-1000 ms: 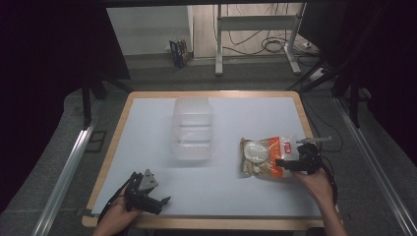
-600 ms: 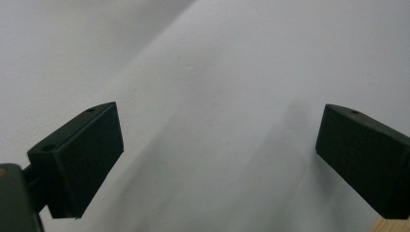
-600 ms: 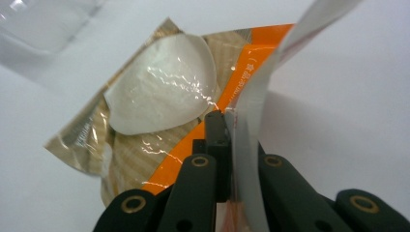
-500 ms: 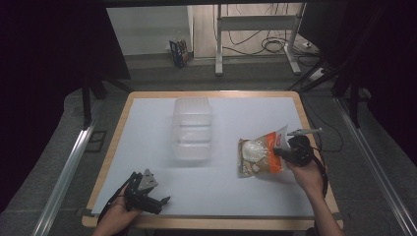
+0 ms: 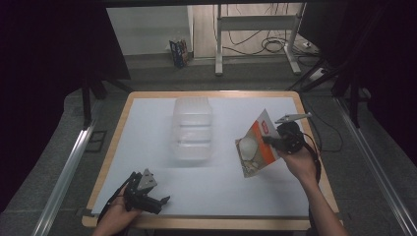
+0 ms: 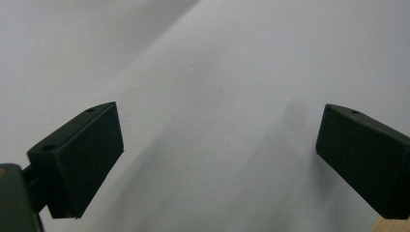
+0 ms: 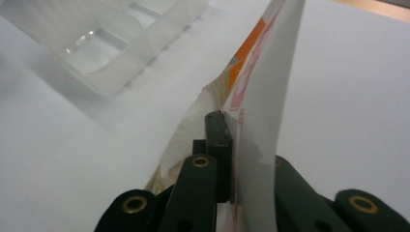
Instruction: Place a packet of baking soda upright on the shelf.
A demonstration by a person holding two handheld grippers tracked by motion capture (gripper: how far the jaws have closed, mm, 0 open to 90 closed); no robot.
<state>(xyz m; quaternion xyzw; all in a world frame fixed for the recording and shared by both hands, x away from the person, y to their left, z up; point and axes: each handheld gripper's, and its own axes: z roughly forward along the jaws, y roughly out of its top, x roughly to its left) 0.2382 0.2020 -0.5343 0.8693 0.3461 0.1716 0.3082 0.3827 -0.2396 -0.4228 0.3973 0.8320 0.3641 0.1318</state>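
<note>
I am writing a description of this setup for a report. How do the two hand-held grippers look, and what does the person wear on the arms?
Both grippers are black. The left gripper carries a grey three-cornered plate; its jaws end in blocky, wedge-shaped pads. The right gripper has a grey plate too, brass-coloured rivets at its jaw links, and a black cable trailing behind it. No sleeves are visible on the forearms.

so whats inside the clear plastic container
Nothing visible: through the clear plastic container only the white table surface shows, and its near compartment looks empty in the right gripper view. Its far end blurs out.
</note>
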